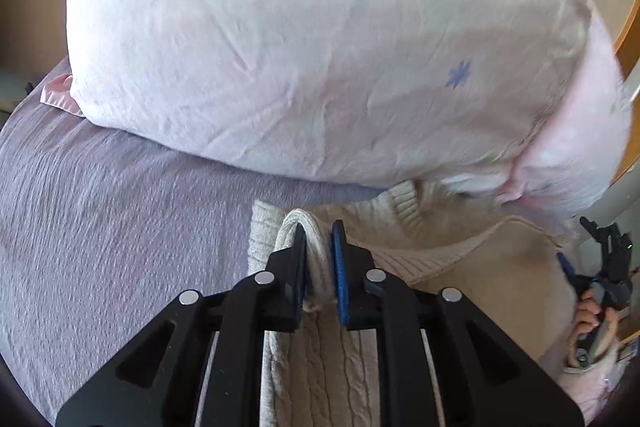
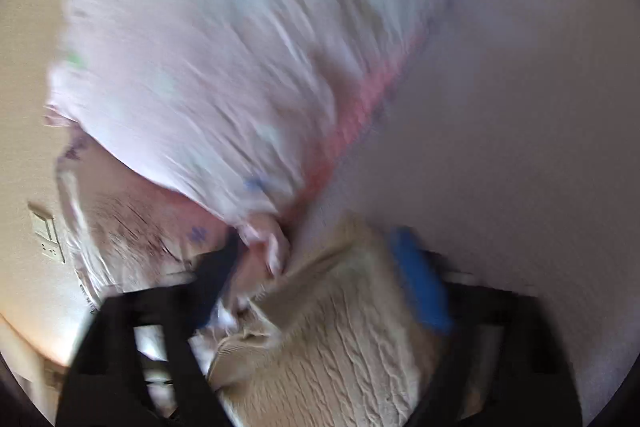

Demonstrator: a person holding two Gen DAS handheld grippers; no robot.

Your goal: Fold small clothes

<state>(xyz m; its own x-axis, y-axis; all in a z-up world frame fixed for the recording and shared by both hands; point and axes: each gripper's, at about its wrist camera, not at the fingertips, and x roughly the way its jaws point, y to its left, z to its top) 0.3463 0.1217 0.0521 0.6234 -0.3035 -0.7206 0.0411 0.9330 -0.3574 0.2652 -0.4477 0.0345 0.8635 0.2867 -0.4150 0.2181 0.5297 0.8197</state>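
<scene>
A cream cable-knit sweater lies on the lavender bedspread. My left gripper is shut on a folded edge of the sweater, which bulges up between the blue pads. The right wrist view is badly motion-blurred. There the sweater fills the gap between the fingers of my right gripper, which stand fairly wide apart; I cannot tell whether they grip it. The right gripper also shows in the left wrist view at the far right, in a hand.
A large white pillow with green and blue flower prints lies just beyond the sweater, with a pink cloth under its left end. A wall socket and beige wall are left in the right wrist view.
</scene>
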